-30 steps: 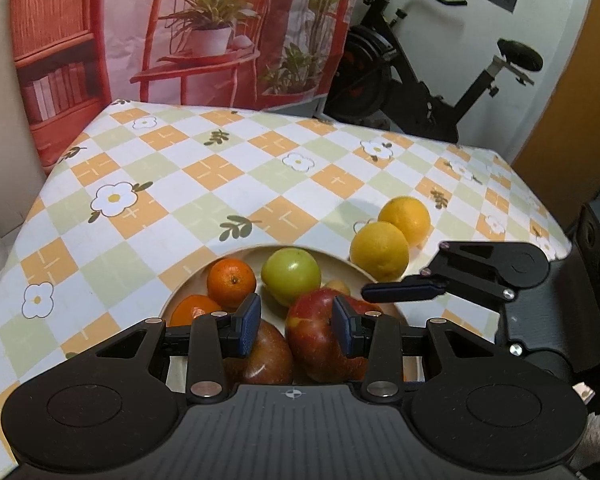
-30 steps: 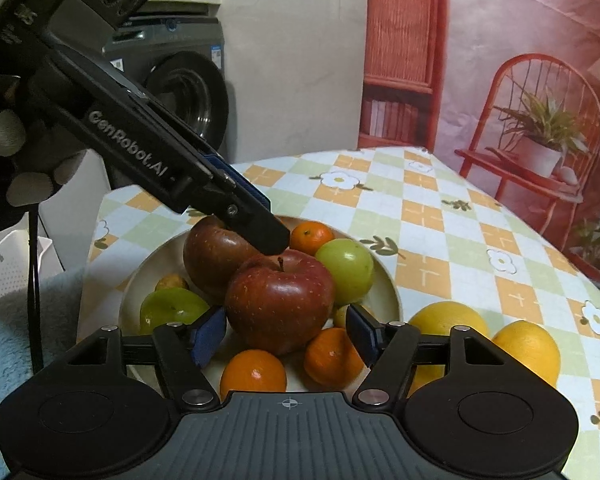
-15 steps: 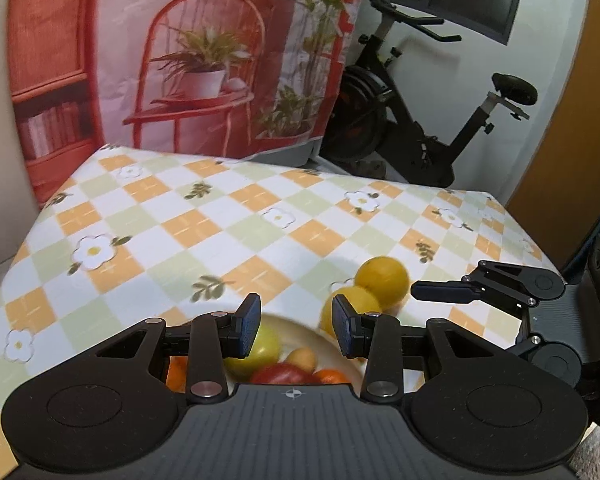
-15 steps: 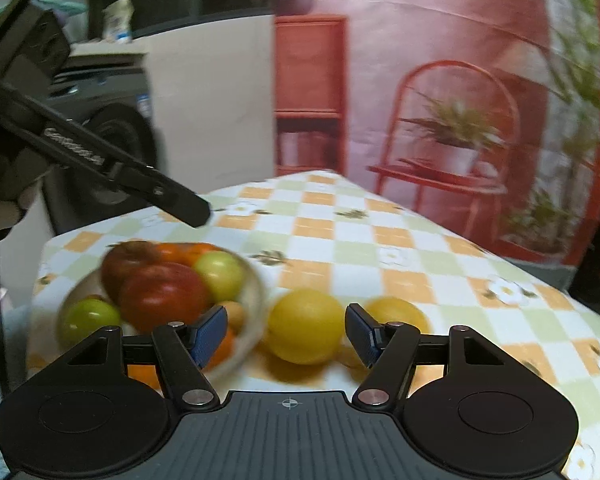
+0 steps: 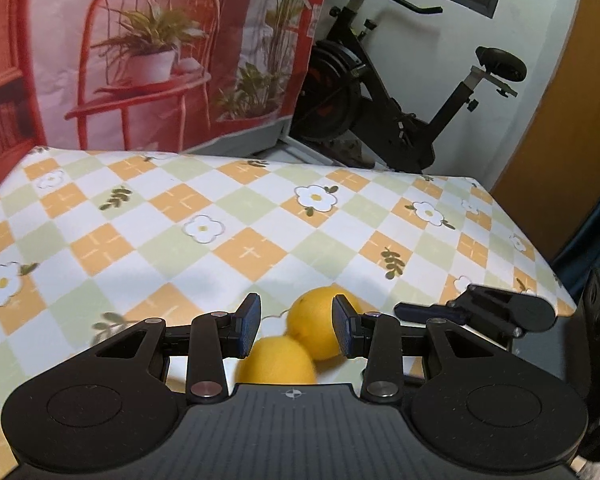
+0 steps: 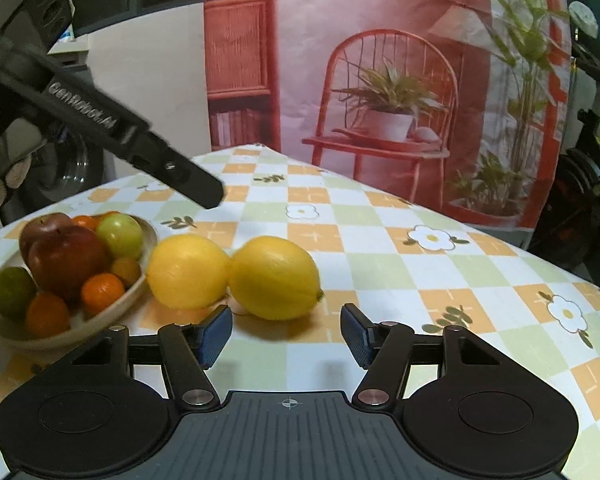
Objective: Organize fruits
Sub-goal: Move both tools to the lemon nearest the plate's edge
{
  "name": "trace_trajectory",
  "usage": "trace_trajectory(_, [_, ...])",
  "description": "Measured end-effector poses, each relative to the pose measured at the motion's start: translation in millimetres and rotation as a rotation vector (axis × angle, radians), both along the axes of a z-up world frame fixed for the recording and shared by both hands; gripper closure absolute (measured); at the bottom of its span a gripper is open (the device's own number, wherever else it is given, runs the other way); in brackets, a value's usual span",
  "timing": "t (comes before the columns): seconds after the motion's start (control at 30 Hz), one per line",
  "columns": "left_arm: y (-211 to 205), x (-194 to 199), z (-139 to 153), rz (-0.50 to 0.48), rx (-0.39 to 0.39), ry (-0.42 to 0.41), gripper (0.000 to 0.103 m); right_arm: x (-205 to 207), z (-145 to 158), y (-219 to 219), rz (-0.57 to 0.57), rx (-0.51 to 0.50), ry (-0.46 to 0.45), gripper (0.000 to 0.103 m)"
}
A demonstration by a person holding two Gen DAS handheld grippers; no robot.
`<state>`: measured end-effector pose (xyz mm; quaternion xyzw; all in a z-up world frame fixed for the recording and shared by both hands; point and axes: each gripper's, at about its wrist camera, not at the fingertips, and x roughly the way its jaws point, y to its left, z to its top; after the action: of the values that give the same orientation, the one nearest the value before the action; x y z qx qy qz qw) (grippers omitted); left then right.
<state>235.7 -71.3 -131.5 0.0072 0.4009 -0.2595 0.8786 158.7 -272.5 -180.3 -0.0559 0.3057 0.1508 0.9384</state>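
Two yellow lemons lie side by side on the checked tablecloth, the left lemon [image 6: 188, 272] touching the right lemon [image 6: 274, 276]. Left of them a beige bowl [image 6: 100, 320] holds red apples [image 6: 66, 256], green apples [image 6: 120, 234] and small oranges [image 6: 102, 288]. My right gripper [image 6: 286, 334] hovers just short of the right lemon, its jaws closing with nothing between them. My left gripper [image 5: 296, 328] stands open above the same lemons [image 5: 320, 328], its pads clear of them. The left gripper's finger [image 6: 188, 180] also shows above the bowl. The right gripper's finger [image 5: 428, 312] shows at the right.
A printed backdrop with a red chair [image 5: 140, 60] hangs behind the table. An exercise bike [image 5: 400, 112] stands past the far right corner. The table's right edge [image 5: 540, 260] drops off near a wooden door. A washing machine [image 6: 60, 168] is behind the bowl.
Both grippers have swung away from the bowl toward the two lemons. The bowl has left the left wrist view. The right gripper's jaws have narrowed a little.
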Motion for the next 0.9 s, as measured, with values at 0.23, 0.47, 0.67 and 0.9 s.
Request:
trace_trajectory(0.23, [-13.8, 22.7, -17.1, -0.006, -0.014, 0.071, 0.061, 7.2, -10.2, -4.6, 0.006, 0.000, 0.016, 0.046])
trace_trajectory(0.47, [-19.0, 34.8, -29.8, -0.031, -0.071, 0.138, 0.061, 15.5, -12.3, -7.6, 0.016, 0.018, 0.034, 0.046])
trace_trajectory(0.67, [-29.6, 32.6, -30.6, -0.067, -0.053, 0.136, 0.061, 18.1, -13.8, -6.3, 0.031, 0.016, 0.050, 0.046])
trace_trajectory(0.9, [-30.3, 30.0, -28.6, -0.085, -0.048, 0.144, 0.061, 18.3, -13.9, -6.4, 0.027, 0.020, 0.051, 0.046])
